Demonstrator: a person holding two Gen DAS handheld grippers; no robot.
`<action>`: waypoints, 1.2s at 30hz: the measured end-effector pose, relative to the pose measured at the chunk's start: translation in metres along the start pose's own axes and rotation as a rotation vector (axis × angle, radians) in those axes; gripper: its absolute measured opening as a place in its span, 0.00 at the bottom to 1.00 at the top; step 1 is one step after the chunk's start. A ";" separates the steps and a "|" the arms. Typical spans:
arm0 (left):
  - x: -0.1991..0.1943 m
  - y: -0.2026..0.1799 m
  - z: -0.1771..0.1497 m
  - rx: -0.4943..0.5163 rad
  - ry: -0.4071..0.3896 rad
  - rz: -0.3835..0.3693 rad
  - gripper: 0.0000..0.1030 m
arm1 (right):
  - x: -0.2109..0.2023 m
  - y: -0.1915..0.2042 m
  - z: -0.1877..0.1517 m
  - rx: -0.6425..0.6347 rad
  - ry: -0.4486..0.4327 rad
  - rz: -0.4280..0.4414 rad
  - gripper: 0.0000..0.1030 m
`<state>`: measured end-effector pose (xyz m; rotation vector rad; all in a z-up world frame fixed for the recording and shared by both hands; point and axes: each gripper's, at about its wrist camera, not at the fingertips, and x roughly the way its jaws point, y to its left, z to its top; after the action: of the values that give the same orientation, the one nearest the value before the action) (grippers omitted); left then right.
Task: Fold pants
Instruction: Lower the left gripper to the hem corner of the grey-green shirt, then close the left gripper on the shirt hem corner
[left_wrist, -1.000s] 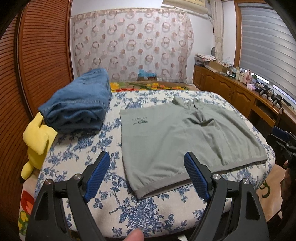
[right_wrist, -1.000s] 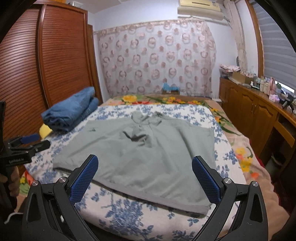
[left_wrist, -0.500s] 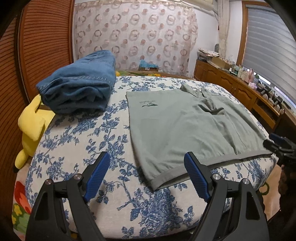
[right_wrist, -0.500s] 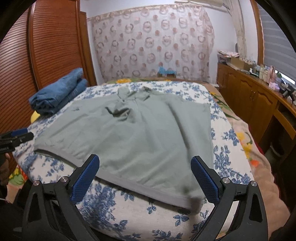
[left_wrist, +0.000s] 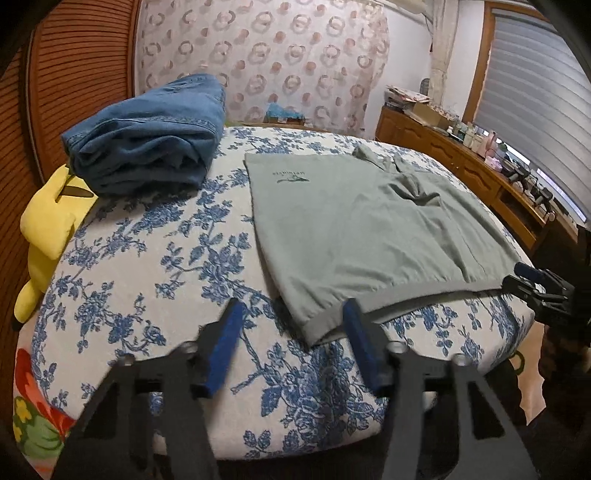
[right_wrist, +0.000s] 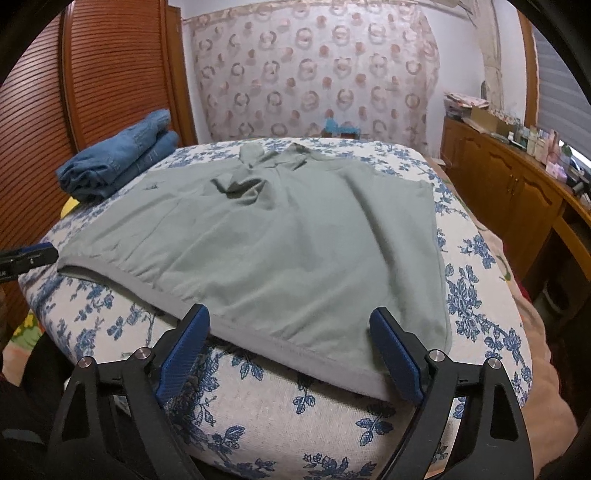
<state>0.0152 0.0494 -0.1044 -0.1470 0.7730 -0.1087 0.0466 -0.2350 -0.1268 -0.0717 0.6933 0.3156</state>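
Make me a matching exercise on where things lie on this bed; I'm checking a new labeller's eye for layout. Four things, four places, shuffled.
Things:
1. grey-green garment
2. folded jeans
3. yellow plush toy
4. left gripper

Places or states:
A. hanging off the bed's edge, below the denim
B. spread flat across the floral bedspread
C. stacked at the bedspread's far corner by the wooden slatted door
D. jaws open at the garment's near hem corner

Pairs: 1-B, 2-C, 3-A, 4-D
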 end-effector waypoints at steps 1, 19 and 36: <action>0.000 -0.001 -0.001 0.005 0.002 -0.007 0.45 | 0.001 0.000 -0.001 0.001 0.002 0.000 0.88; 0.009 -0.016 -0.007 0.084 0.032 0.049 0.35 | 0.007 0.009 -0.008 -0.055 0.007 -0.043 0.88; -0.008 -0.021 0.013 0.100 -0.039 -0.041 0.01 | 0.005 0.006 -0.007 -0.066 0.003 -0.035 0.85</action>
<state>0.0175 0.0307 -0.0863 -0.0697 0.7241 -0.1829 0.0439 -0.2295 -0.1348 -0.1468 0.6839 0.3052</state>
